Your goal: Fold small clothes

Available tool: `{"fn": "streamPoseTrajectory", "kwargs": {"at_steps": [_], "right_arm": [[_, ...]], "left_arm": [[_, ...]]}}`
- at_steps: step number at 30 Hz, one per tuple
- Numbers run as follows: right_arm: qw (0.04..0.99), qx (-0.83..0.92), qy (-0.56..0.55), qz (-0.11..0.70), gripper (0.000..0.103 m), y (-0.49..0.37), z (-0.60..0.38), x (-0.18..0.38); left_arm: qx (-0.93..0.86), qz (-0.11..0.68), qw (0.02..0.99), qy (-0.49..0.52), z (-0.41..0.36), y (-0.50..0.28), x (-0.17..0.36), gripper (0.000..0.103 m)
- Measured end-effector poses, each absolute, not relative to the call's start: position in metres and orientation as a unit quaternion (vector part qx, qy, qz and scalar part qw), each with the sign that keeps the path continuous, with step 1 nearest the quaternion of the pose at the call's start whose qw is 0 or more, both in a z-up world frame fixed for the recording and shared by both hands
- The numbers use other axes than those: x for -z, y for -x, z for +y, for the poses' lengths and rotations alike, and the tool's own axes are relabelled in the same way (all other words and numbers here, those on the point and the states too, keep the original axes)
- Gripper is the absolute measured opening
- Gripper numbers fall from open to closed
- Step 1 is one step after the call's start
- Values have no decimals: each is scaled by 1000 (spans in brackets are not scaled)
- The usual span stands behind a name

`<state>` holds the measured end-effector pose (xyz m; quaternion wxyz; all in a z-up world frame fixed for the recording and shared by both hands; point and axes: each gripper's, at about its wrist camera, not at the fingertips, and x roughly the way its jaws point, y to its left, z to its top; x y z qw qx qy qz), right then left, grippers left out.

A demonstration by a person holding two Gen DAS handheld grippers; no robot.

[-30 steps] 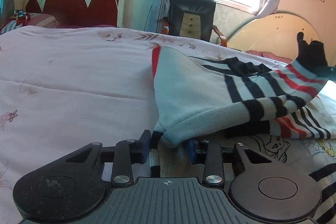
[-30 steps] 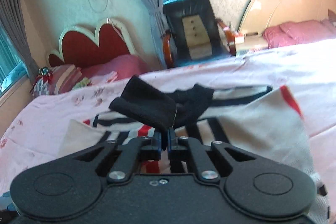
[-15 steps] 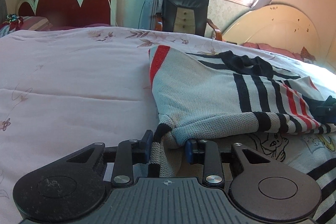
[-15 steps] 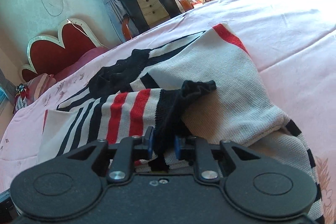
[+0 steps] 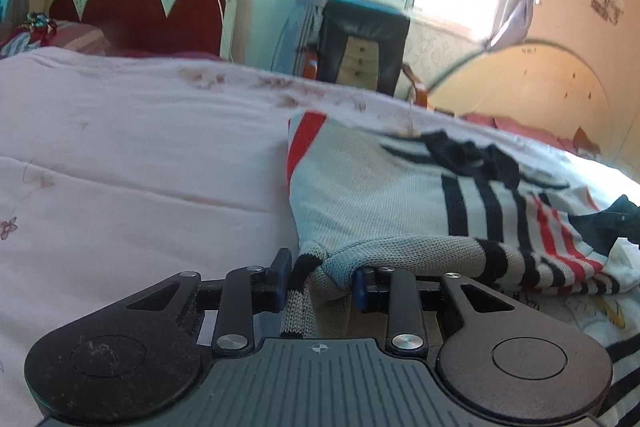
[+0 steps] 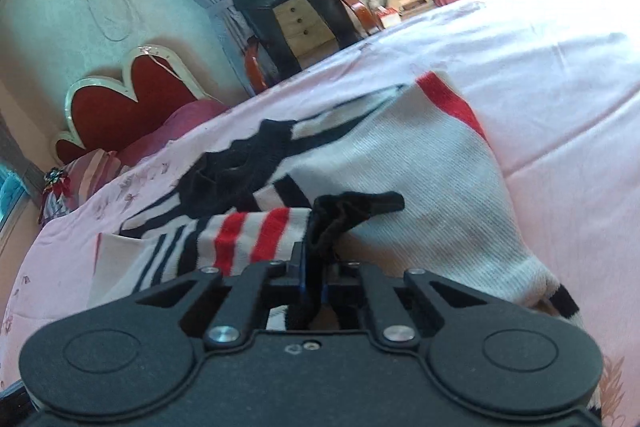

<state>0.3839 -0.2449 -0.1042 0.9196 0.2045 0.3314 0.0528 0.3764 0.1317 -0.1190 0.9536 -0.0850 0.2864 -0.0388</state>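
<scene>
While the striped sweater [image 5: 384, 195] lies spread across the pink quilt [image 5: 132, 163], toward its right edge in the left wrist view, both grippers grip it. Jaws of the left gripper [image 5: 320, 273], having just narrowed slightly, pinch a bunched grey fold at the sweater's near corner. Right gripper [image 6: 314, 273] has just snapped closed on the black cuff [image 6: 352, 211] of the striped sleeve. That sleeve runs crosswise over the body, so its long axis points from the right hand toward the left; the right hand is judged nearer to finishing the tuck.
</scene>
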Motion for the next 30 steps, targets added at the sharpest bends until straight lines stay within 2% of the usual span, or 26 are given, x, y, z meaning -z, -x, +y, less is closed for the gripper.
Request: {"fn": "streamPoseTrajectory", "kwargs": {"at_steps": [3,5,7,9,13,20,21,22,23,24,25,26,27,28,30], "right_arm": [[950,-90,-167,248,7,-370,-233,64],[960,-105,-166,201,7,-359,-236,59],[940,-73,-183,278,7,-371,-245,90],[917,-50,-191,347,7,-376,-252,126],[910,-51,-218,347,7,-365,-258,142],[929,-59,-197,307,7,-362,-256,124],[923,-48,-192,329,8,-367,-259,130],[912,-39,-194,359,14,-371,-261,138],[907,-47,-208,363,14,-370,-267,141],[904,-49,-221,362,15,-366,-273,139],[904,-42,-226,361,21,-364,-277,135],[908,-36,-229,350,32,-359,-282,129],[911,-37,-233,338,37,-357,-286,125],[912,-42,-239,330,41,-357,-290,121],[909,-50,-254,326,41,-367,-297,120]], "left_arm": [[19,213,973,89,131,-360,108,28],[5,241,968,76,128,-369,111,29],[3,301,951,63,126,-384,124,29],[8,317,947,53,125,-386,129,29],[15,321,946,43,125,-388,129,29],[24,333,942,26,121,-389,124,29],[27,338,940,24,121,-390,123,31],[29,344,938,21,122,-391,121,42],[25,350,936,16,124,-389,117,58],[26,348,937,17,129,-385,112,63],[35,339,940,26,135,-379,106,66],[44,333,941,38,143,-374,98,66],[49,329,942,50,149,-373,91,66],[56,324,943,59,152,-375,85,66],[72,304,948,58,149,-386,73,66]]}}
